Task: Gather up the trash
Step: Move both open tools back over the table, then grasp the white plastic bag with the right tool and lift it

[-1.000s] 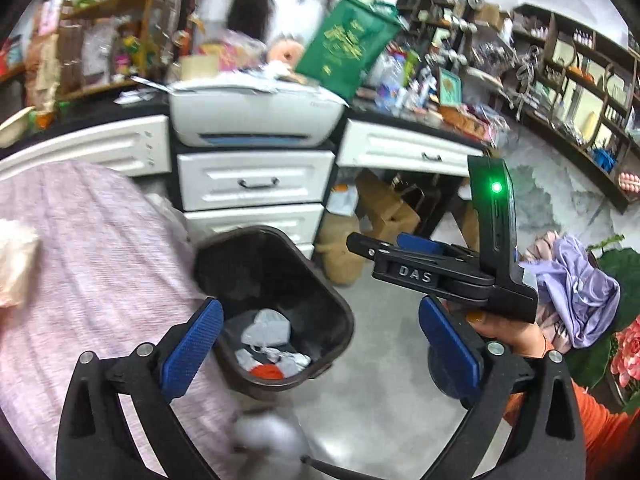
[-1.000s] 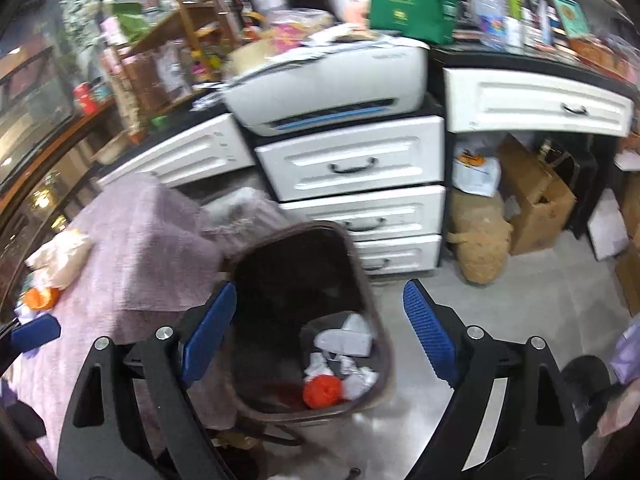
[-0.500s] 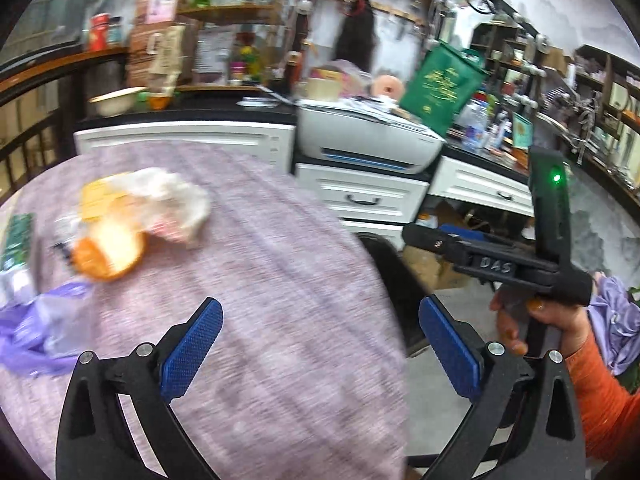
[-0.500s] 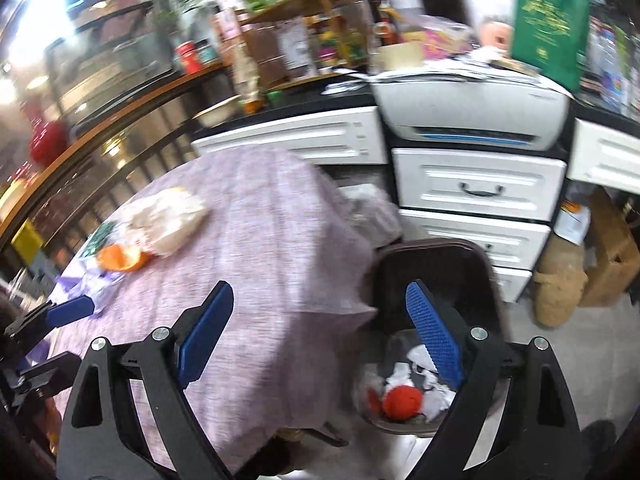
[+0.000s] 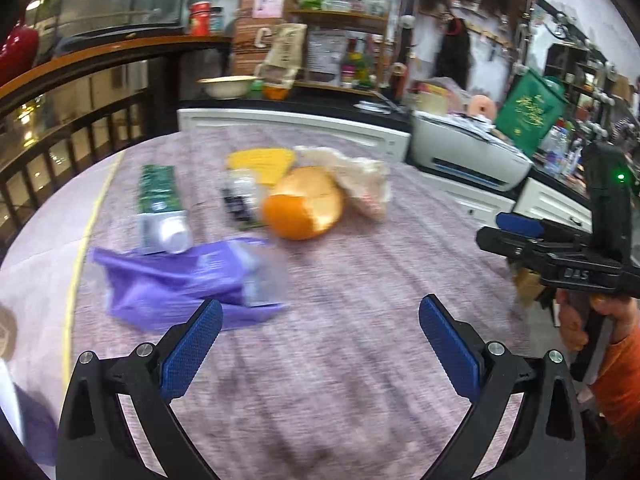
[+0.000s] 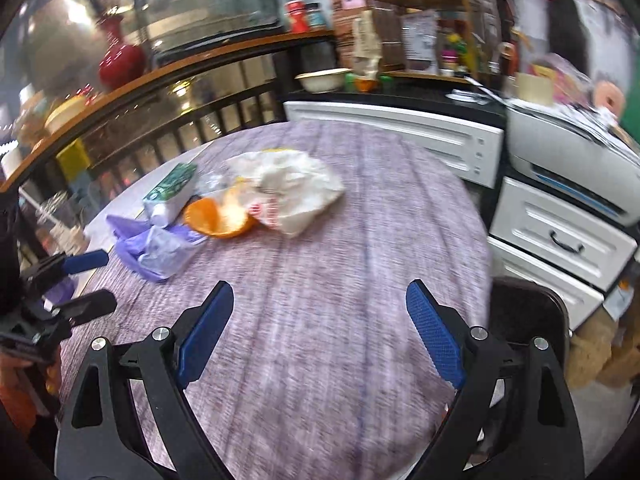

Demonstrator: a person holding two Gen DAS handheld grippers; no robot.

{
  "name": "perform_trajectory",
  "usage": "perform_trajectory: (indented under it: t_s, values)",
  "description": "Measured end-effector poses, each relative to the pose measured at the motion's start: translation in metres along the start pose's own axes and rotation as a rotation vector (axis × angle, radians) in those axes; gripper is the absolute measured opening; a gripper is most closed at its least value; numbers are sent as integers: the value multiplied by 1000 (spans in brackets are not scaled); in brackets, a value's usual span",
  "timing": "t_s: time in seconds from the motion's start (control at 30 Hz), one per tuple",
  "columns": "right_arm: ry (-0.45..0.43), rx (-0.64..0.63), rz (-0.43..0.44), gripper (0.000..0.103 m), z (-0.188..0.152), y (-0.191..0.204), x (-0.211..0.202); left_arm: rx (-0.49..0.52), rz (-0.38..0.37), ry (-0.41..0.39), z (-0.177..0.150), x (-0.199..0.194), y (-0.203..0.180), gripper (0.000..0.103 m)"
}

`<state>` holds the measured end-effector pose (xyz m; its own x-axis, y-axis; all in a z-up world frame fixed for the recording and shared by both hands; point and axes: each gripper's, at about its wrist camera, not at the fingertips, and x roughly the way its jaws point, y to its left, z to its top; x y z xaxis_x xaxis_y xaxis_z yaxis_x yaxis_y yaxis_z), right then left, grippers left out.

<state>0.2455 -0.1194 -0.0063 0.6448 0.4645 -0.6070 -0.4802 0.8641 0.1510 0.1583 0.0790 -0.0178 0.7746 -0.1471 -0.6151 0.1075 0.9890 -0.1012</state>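
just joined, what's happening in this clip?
A person with a gripper in each hand is clearing trash from a round table. Both the left gripper and the right gripper are open and empty above the cloth. Left to collect: an orange peel, a purple bag, a crumpled white bag and a green carton. The dark bin stands beside the table.

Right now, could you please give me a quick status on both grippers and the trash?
Left gripper open, empty. Right gripper open, empty. Orange peel, purple bag, white wrapper on table. Nothing in the way.
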Motion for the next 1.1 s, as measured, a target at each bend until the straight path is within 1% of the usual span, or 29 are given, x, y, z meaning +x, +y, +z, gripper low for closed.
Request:
perform_trajectory:
  t_s: [0.1, 0.17, 0.23, 0.37, 0.5, 0.63, 0.73, 0.83, 0.87, 0.9, 0.97, 1.0, 1.07, 1.1]
  values:
    - [10, -39, 12, 87, 5, 12, 9, -1, 34, -8, 1, -2, 17, 97]
    - [11, -64, 12, 87, 11, 20, 16, -4, 55, 9, 2, 2, 26, 97]
    - [12, -85, 13, 87, 17, 26, 23, -1, 61, 16, 3, 5, 29, 97]
    - [18, -128, 5, 87, 32, 36, 40, 52, 83, 23, 5, 13, 30, 97]
    - [43, -197, -19, 87, 43, 43, 64, 54, 68, 42, 8, 21, 32, 97]
    - [82, -304, -61, 87, 49, 49, 87, 51, 59, 52, 9, 23, 33, 97]
    - [94, -410, -135, 86, 51, 55, 105, 46, 51, 51, 10, 23, 34, 97]
    - [88, -457, -165, 78, 54, 57, 114, 49, 53, 52, 11, 23, 34, 97]
    - [87, -463, -166, 72, 55, 57, 115, 50, 53, 53, 11, 24, 34, 97]
    - [86, -470, -173, 68, 55, 57, 117, 50, 53, 55, 12, 25, 34, 97]
    - [86, -476, -190, 48, 57, 56, 120, 53, 56, 59, 12, 26, 34, 97]
    - [84, -475, -197, 43, 57, 55, 120, 55, 56, 58, 12, 26, 34, 97]
    - [80, -465, -205, 19, 57, 52, 118, 57, 58, 57, 13, 25, 33, 97]
    - [73, -461, -215, 17, 57, 50, 117, 55, 58, 56, 13, 24, 33, 97]
